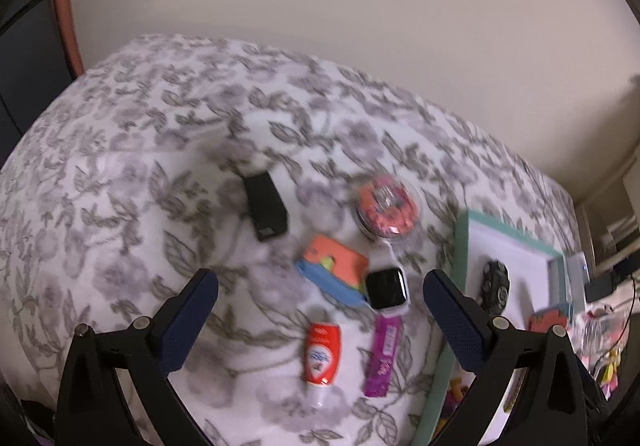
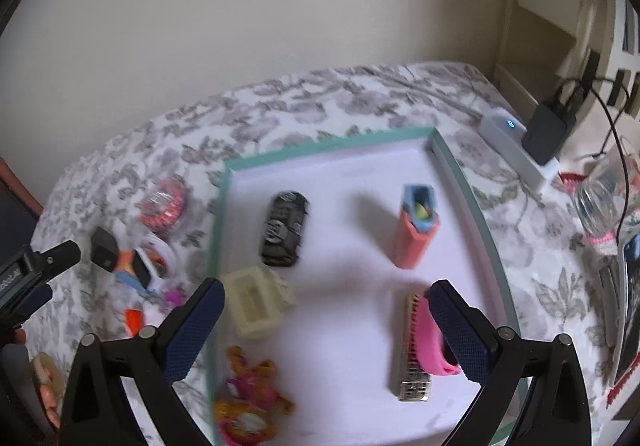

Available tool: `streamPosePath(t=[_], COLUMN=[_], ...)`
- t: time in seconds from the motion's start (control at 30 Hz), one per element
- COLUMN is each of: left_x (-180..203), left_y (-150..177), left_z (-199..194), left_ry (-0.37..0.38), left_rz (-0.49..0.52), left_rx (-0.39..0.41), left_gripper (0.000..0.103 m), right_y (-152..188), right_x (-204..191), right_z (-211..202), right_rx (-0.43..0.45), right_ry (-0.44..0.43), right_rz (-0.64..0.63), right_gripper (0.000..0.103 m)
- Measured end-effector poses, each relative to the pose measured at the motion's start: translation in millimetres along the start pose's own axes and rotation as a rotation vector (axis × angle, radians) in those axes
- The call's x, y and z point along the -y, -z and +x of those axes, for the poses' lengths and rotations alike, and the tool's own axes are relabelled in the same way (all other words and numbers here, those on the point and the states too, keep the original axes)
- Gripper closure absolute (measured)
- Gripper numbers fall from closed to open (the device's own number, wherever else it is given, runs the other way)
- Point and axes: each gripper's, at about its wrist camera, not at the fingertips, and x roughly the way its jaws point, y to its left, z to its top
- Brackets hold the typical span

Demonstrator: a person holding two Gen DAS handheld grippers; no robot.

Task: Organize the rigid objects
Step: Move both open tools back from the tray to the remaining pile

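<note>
With both tongs, left (image 1: 320,310) and right (image 2: 326,320), wide open and empty, you are between picks: next, grasp the smartwatch (image 1: 386,288) just ahead of your left tongs for the tray (image 2: 336,144).

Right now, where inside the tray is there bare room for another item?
Free: the tray floor along the far wall, behind the black case and the orange box; also the middle strip between the cream box and the comb. Crowded: the near left corner around the pink toy. Both grippers are open and empty.
</note>
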Motion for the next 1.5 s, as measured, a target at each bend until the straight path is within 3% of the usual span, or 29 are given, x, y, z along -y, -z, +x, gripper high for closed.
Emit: streamPosePath(t=[0.33,0.53,0.7,1.03,1.17,1.5], left_x=[-28.1,-22.0,-18.7,-33.6,-35.3,-27.2], left_y=[-19.3,-37.1,-35.5,-13.3,-6.2,9.8], left_z=[-22.1,-14.9,-3.4,31.3,36.4,53.8], left_ry=[-0.022,-0.088,-0.072,-0.057,-0.048,-0.032], left_rz=[-0.058,-0.015,0.003,-0.051,-0.062,-0.043], left_rx=[0.068,-0.002,-0.046,-0.193,-0.228,-0.311], left_gripper=[0.001,0.001,0.001,0.001,0.001,0.001], right_y=[-18.2,-33.4,-30.9,-1.9,12.3,31.0], right_x=[-50.4,-75.2,-95.7,-119.1,-125.7,-131.7], right_z=[-33.5,-30.2,-8.6,30.8,47.5,74.7], right_rx=[0.067,0.063,0.001,-0.135,-0.191,-0.28], right_ry=[-0.101,-0.126,-0.17,-0.161,-0.143,-0.133], right_rz=[-0.07,-0.086,-0.119,-0.208,-0.243,-0.286], right_gripper=[0.0,0.0,0.005,0.021,0.023,0.043])
